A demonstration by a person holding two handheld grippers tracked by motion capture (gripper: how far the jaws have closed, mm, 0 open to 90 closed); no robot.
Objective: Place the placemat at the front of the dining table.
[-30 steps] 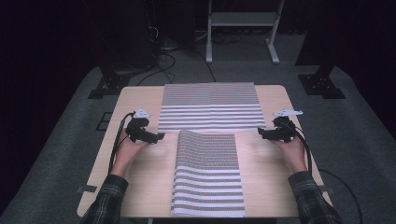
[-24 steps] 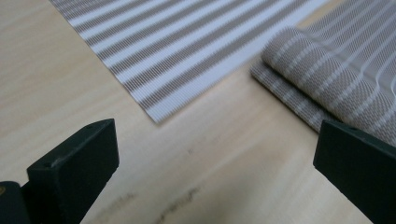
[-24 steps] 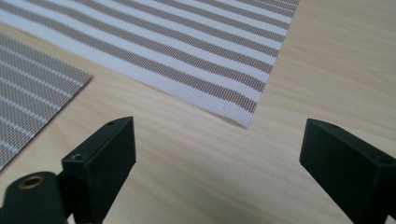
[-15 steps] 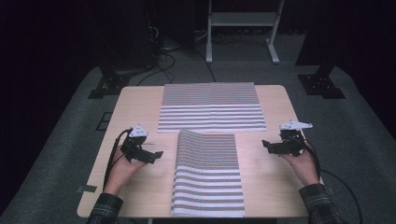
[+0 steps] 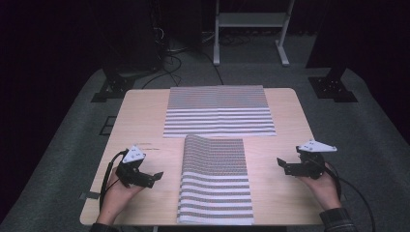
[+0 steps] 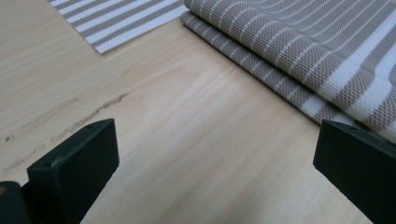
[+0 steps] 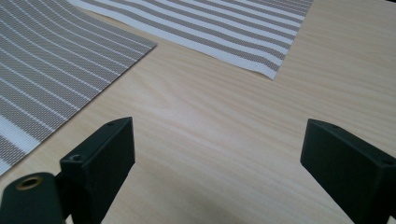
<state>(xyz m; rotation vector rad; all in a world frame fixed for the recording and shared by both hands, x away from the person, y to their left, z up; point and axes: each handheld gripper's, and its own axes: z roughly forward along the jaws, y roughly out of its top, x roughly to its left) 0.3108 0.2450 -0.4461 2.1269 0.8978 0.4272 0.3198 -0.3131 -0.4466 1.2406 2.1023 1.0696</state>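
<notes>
Both tongs [image 5: 157, 176] [image 5: 282, 165] retreated from folded mat [image 5: 215, 180].

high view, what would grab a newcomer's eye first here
Two striped placemats on the pale wooden table: a flat placemat at the far side and a folded placemat in front of it, reaching the near edge. The left claw and right claw flank the folded one, both open and apart from it.

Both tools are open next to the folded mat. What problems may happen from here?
1. The folded mat has two layers at its left edge, seen in the left gripper view; the left tool may pinch only the top one.
2. Its near end reaches the table's front edge, so a pull might slide it off.
3. The flat mat lies close behind; a push may shift it.
</notes>
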